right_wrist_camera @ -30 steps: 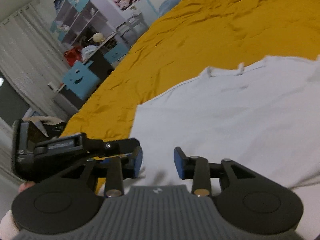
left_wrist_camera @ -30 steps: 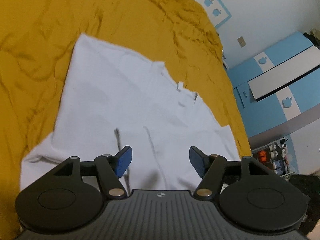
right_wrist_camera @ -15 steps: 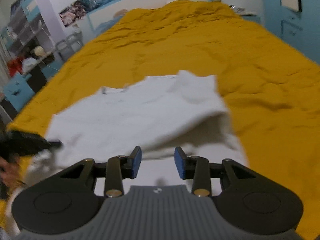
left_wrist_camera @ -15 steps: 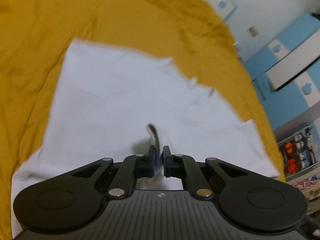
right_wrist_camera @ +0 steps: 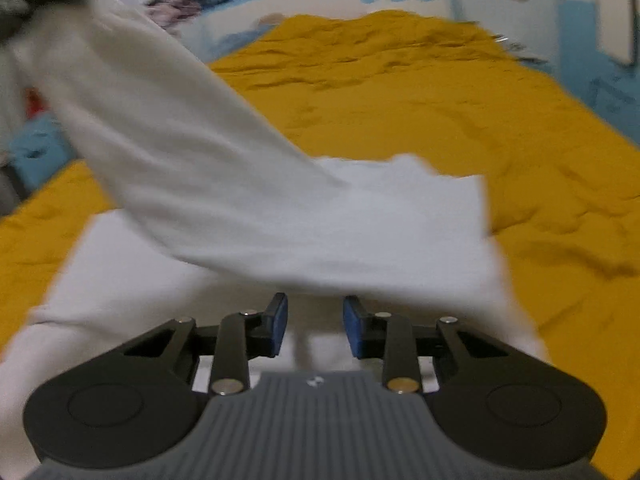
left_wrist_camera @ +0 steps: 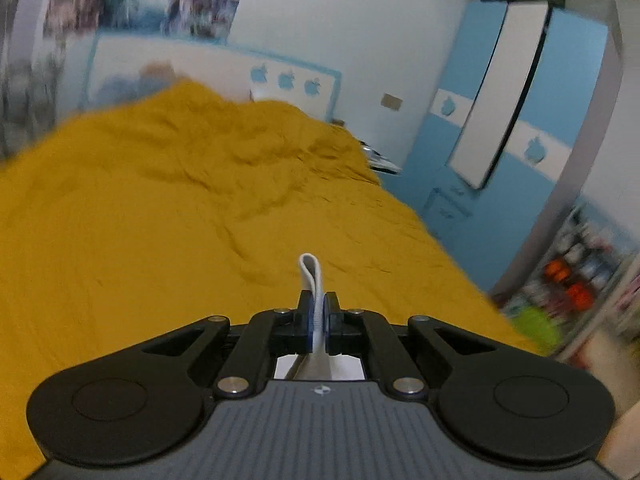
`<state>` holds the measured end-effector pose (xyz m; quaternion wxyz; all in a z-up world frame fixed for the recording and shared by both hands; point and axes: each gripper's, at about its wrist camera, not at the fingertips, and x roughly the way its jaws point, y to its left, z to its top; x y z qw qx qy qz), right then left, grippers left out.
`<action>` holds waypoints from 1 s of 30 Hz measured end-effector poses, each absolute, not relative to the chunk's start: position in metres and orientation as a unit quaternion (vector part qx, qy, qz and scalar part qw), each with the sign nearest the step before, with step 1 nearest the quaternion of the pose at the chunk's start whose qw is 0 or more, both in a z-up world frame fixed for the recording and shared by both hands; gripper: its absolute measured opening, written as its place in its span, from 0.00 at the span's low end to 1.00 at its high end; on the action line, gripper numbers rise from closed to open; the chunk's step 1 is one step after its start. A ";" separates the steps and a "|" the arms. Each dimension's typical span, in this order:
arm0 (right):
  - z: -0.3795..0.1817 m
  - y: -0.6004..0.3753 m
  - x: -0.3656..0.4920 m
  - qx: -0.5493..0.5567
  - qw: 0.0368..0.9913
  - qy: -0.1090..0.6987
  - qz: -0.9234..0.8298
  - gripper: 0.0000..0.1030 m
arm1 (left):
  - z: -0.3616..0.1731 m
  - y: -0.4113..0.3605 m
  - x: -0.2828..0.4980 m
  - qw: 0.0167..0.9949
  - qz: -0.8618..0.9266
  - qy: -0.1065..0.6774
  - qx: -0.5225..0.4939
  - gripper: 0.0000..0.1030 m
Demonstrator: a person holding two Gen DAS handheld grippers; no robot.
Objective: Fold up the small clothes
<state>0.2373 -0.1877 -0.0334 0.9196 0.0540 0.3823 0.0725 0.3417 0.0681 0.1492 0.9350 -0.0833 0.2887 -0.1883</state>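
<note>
mustard bedspread (right_wrist_camera: 440,92) (rumpled), blue wardrobe (left_wrist_camera: 516,128), white garment (right_wrist_camera: 280,216)

white garment (right_wrist_camera: 280,208), mustard-yellow bedspread (left_wrist_camera: 140,220), blue-and-white wardrobe (left_wrist_camera: 520,128)

Garment edge lifted off the bed

A second ago the left gripper (left_wrist_camera: 319,322) hovers open over the flat white garment (right_wrist_camera: 280,216); half a second ago it pinches a fold, and now it is raised, its view showing the mustard bedspread (left_wrist_camera: 160,208) and the room, with a strip of cloth standing between its pads. In the right wrist view the garment now rises in a band toward the upper left, over the part lying flat.
</note>
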 end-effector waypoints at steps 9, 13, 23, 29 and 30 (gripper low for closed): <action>-0.050 -0.260 0.210 0.079 0.912 0.404 -0.003 0.17 | 0.030 0.137 0.364 0.909 -0.025 0.416 0.006 0.04; -0.057 -0.261 0.193 0.078 0.906 0.416 0.001 0.15 | -0.036 0.142 0.369 0.875 -0.008 0.483 0.022 0.04; -0.049 -0.268 0.171 0.063 0.890 0.451 -0.023 0.00 | -0.077 0.143 0.359 0.861 0.009 0.502 0.087 0.17; -0.022 -0.262 0.152 0.036 0.889 0.457 -0.005 0.01 | -0.051 0.170 0.347 0.858 -0.007 0.500 0.115 0.18; -0.018 -0.262 0.150 0.031 0.889 0.456 -0.002 0.02 | -0.044 0.174 0.341 0.859 -0.010 0.497 0.119 0.18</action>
